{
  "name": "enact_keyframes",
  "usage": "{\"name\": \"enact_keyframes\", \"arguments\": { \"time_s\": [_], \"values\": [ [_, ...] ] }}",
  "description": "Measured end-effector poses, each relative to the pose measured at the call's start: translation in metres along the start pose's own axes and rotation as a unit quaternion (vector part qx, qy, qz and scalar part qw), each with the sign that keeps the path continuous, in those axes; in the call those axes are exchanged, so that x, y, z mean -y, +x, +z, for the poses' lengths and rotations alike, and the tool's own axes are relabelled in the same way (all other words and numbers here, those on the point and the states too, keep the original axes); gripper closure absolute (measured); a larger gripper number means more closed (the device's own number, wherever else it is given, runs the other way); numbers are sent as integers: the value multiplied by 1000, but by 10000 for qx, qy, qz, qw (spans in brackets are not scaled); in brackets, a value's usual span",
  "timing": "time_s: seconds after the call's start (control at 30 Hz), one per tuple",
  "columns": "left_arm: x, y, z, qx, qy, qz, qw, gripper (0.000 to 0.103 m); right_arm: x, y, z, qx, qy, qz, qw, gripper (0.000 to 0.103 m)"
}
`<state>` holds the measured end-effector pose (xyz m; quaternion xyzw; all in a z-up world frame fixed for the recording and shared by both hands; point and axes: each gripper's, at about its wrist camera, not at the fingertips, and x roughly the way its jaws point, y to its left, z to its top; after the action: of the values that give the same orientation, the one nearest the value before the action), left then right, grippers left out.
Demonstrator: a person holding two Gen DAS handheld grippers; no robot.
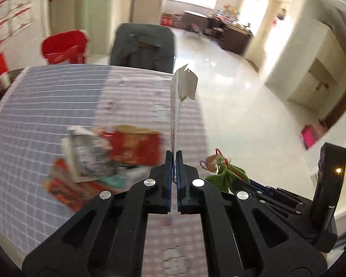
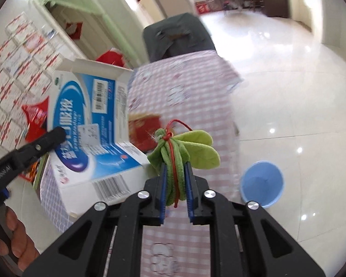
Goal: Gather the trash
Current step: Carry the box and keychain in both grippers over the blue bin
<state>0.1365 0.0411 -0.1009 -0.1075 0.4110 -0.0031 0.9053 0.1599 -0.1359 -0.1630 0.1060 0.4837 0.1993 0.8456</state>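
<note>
The left gripper [image 1: 174, 159] pinches a flattened box [image 1: 177, 106] edge-on. The right gripper [image 2: 175, 173] clamps a green cloth bundle [image 2: 184, 150]; a blue bin [image 2: 261, 183] sits on the floor to its right.

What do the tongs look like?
Both tongs, left and right, are black plastic with cut-out linkage arms, round silver rivets and blue finger pads. The left tongs' arm carries small white lettering. A bare hand grips its handle.

One box [image 2: 90, 124], one bucket [image 2: 261, 183], one chair [image 2: 177, 37]
</note>
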Motion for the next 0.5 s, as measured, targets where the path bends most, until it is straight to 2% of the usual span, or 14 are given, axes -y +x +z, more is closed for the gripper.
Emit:
{"name": "enact_keyframes", "arguments": {
  "time_s": [0.2, 0.4, 0.5],
  "values": [
    [80, 42, 6, -220, 263, -487, 9982, 100, 81, -26, 7, 201, 503, -384, 9978, 89],
    [151, 110, 8, -802, 679, -378, 9937, 100, 148, -34, 11, 255, 935, -711, 9927, 89],
    [171, 139, 5, -1119, 804, -383, 9897, 100, 175, -29, 14, 231, 1056, -786, 9910, 89]
  ]
}}
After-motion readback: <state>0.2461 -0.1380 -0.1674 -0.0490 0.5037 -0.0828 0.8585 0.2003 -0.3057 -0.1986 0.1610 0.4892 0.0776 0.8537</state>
